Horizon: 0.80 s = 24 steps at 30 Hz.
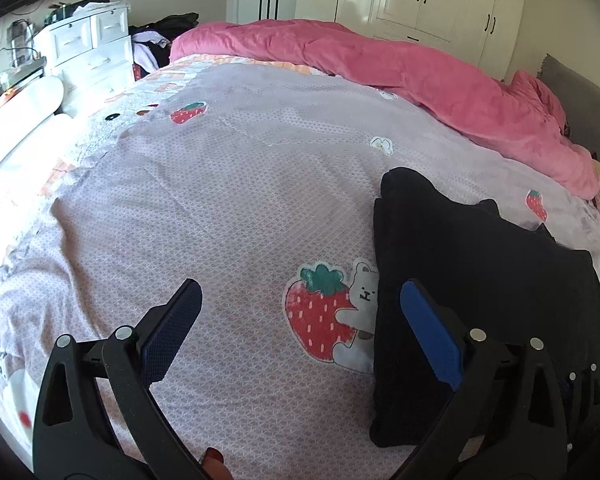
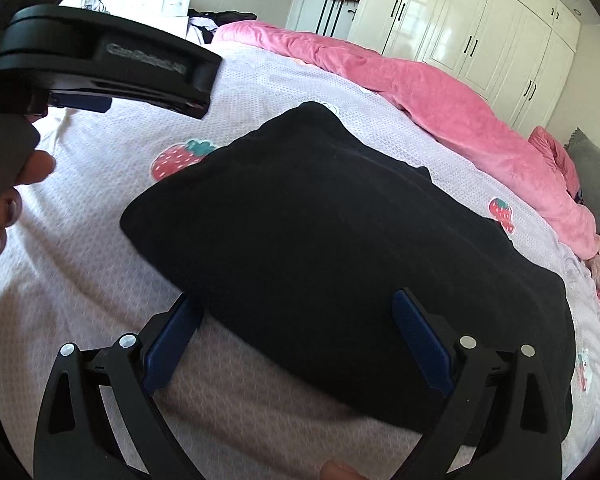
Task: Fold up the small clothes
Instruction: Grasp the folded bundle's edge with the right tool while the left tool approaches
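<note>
- Right wrist view: the black garment (image 2: pixel 332 248) lies folded flat on the bed, directly ahead of the right hand-held gripper (image 2: pixel 296 312). Its near edge lies between the two spread fingers, which are wide apart and hold nothing.
- The long axis of the garment seems to run from near-right to far-left in this view, diagonal to the fingers.
- In the left wrist view the same black garment (image 1: pixel 472 280) lies to the right of the left hand-held gripper (image 1: pixel 300 292). The right finger overlaps its left edge; whether it touches I cannot tell. This one is also wide open and empty, with only sheet between its fingers.
- I judge the right one is nearer and better placed for the next fold; the left must move to its right first.
- The left hand-held gripper appears also in the right wrist view, at upper left, with a hand (image 2: pixel 8 200) holding it.
- The surface is a soft pale bedsheet (image 1: pixel 228 200) with strawberry prints, so cloth may drag.
- A pink duvet (image 1: pixel 420 76) is bunched along the far side; a white wardrobe (image 2: pixel 480 28) and a white dresser (image 1: pixel 88 48) stand behind.
</note>
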Each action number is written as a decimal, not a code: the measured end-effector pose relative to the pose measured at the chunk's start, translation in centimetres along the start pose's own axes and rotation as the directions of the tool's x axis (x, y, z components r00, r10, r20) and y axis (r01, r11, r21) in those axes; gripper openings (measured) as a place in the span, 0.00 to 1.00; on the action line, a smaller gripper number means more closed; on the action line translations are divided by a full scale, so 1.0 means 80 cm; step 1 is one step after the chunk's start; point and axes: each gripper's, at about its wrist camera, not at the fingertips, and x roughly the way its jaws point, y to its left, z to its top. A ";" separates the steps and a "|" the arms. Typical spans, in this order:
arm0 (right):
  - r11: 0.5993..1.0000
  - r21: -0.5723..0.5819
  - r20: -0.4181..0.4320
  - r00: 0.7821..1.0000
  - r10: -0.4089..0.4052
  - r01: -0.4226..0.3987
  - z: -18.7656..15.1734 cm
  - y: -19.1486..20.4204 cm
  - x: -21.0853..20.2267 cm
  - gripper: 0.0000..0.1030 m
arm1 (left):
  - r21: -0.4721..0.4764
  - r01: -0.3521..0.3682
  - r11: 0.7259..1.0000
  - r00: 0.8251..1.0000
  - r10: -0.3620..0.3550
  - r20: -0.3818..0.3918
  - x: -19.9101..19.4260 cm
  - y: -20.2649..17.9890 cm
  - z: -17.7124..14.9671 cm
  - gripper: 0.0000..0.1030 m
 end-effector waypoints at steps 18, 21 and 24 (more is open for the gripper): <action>0.999 0.035 0.106 0.994 0.024 -0.028 0.011 -0.022 -0.001 0.31 | -0.053 0.221 0.974 0.967 -0.225 -0.117 0.075 -0.045 0.048 0.91; 0.991 0.111 0.151 0.987 0.061 -0.078 0.008 -0.042 -0.011 0.24 | -0.138 0.280 0.950 0.941 -0.300 -0.155 0.089 -0.037 0.043 0.91; 0.983 0.152 0.192 0.979 0.068 -0.099 0.004 -0.055 -0.019 0.21 | -0.212 0.347 0.914 0.907 -0.385 -0.173 0.100 -0.034 0.038 0.91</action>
